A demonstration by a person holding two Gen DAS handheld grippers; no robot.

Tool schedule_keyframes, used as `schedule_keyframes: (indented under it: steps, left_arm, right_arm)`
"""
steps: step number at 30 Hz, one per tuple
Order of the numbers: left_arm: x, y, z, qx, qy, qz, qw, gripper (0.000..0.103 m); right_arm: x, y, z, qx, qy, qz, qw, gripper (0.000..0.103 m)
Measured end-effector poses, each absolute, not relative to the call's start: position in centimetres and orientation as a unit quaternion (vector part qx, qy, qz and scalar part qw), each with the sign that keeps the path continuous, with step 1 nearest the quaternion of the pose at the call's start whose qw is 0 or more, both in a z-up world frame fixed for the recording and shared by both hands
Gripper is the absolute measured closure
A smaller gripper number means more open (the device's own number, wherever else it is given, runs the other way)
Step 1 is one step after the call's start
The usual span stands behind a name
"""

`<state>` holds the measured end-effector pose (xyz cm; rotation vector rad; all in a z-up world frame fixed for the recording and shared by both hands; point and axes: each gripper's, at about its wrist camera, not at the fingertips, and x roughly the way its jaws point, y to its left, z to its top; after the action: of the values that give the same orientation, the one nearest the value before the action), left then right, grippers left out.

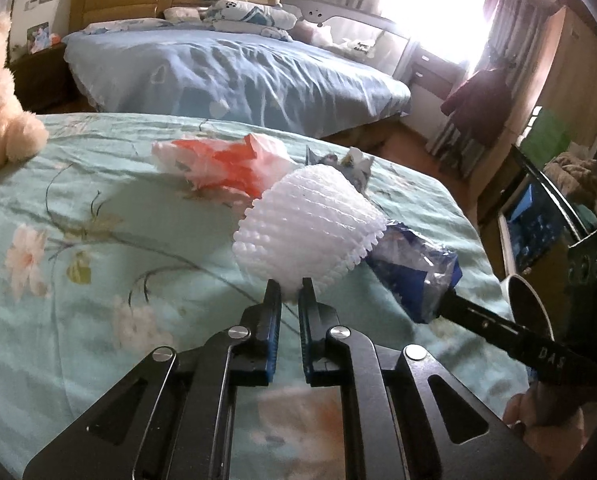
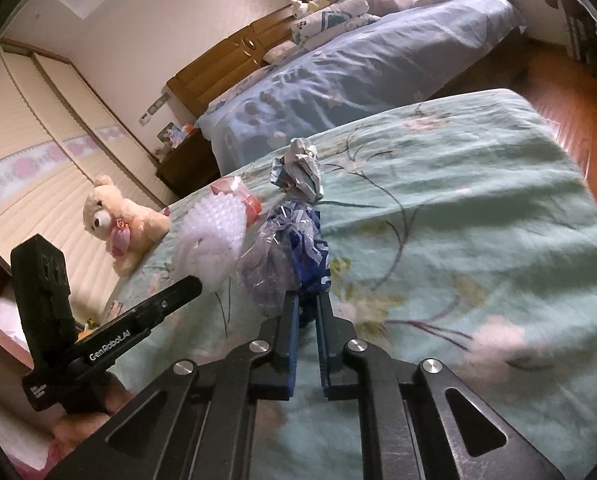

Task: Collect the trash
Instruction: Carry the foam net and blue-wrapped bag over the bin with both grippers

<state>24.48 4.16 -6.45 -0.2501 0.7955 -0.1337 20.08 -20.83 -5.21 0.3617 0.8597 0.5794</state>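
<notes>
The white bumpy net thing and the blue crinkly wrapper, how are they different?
The white foam net is puffy, bumpy and tube-shaped; the blue wrapper is thin, shiny, crumpled and partly see-through. The foam net is plain white, the wrapper blue with clear patches. The left gripper is clamped on the foam net, the right gripper on the wrapper. Both are trash, pinched at one end over the green flowered bedspread.

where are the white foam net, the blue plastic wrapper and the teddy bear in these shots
white foam net [image 1: 306, 224]: left wrist view, middle of its ribbed side.
blue plastic wrapper [image 2: 304, 256]: right wrist view, on its blue printed part.
teddy bear [image 2: 110, 220]: right wrist view, between its face and chest.
</notes>
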Motion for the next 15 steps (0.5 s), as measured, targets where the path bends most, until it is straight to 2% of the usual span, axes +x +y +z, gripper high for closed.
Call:
schedule_keyframes:
  steps: [15]
  left_arm:
    - [20.7,-0.8,-5.6,-0.112,0.385,-0.116,0.909,0.095]
  right_arm:
    - [14.9,-26.6,-3.7,0.182,0.383,0.234,0.875,0.095]
